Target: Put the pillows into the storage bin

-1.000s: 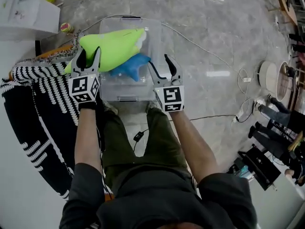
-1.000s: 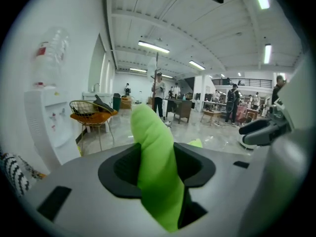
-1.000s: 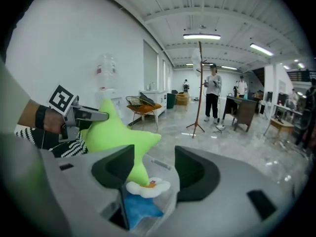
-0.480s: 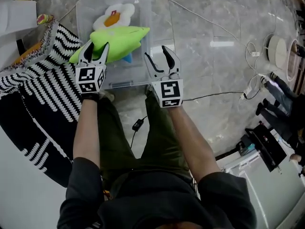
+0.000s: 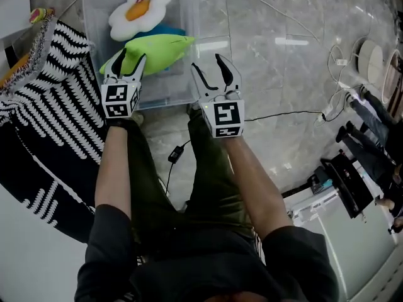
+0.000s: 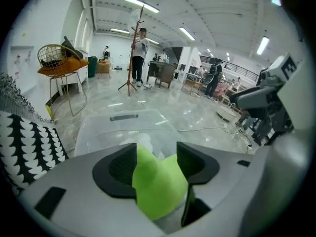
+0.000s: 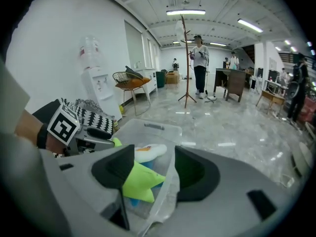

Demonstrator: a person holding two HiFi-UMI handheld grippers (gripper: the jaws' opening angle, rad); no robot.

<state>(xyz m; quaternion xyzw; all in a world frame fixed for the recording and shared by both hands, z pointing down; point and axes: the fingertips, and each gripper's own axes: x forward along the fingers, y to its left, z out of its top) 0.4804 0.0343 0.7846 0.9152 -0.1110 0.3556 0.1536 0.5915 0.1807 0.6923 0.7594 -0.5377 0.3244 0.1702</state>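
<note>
**Green pillow's in the bin, left jaws loosening**

So we're standing over the clear storage bin on the marble floor. The green pillow lies across the near half of the bin, on top of a blue pillow, with its pointed end aimed at the bin's right wall. A white flower pillow with an orange middle sits in the far left part of the bin.

Our left gripper is at the bin's near left edge. Its jaws have just been opening, but the green pillow's corner sits between them and bulges against both pads, so it's a loose hold on that corner.

Our right gripper hovers at the bin's near right corner. Its jaws are apart and grasp nothing; its own view only shows the bin's wall and the pillows through the gap.

A black-and-white patterned fabric is spread on the floor just beside the bin's left side.
</note>
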